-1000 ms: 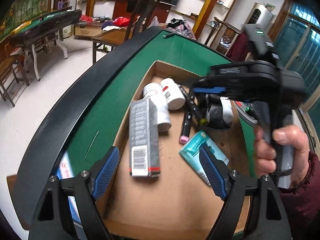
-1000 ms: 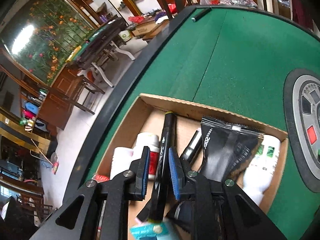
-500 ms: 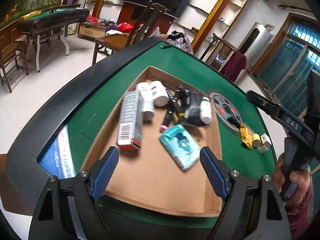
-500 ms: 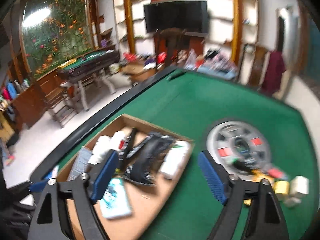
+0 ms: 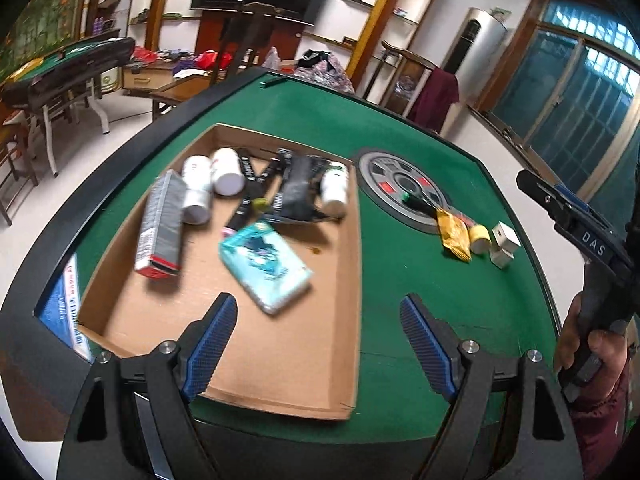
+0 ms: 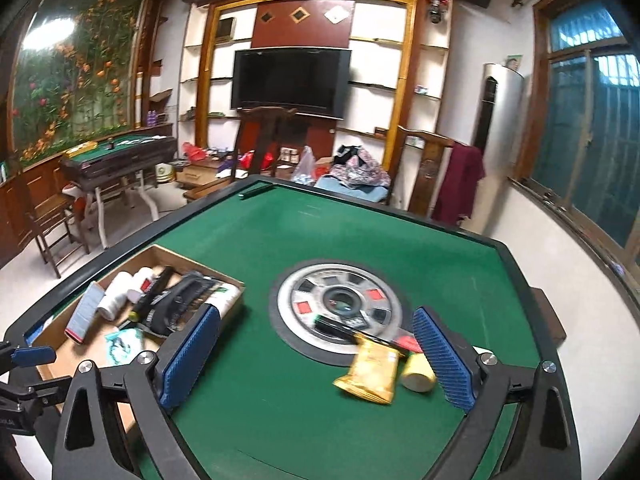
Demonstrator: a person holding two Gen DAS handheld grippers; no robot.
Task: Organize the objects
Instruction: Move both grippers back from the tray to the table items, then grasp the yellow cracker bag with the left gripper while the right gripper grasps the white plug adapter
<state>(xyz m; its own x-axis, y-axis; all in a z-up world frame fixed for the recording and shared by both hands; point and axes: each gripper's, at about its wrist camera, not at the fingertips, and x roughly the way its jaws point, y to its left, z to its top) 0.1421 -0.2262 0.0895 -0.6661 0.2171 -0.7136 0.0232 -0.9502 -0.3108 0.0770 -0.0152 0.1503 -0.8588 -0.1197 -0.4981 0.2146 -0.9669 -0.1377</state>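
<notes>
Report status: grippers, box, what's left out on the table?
Left gripper open, empty. Right gripper opening, empty. Cardboard box part filled. Yellow packet, yellow cap loose on felt.

A television (image 6: 291, 78) hangs between white shelves (floral mural (image 6: 76, 68) left).

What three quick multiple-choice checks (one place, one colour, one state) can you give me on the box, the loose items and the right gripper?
1. The teal packet lies:
A. in the cardboard box
B. on the green felt
C. on the round centre panel

2. The snack packet beside the centre panel is:
A. red
B. yellow
C. white

3. The right gripper is:
A. shut on a marker
B. shut on a bottle
C. opening, nothing between its fingers

Answers: 1 A, it rests on the box floor. 2 B, its wrapper is golden yellow. 3 C, only felt and the distant packet show between the fingers.
</notes>
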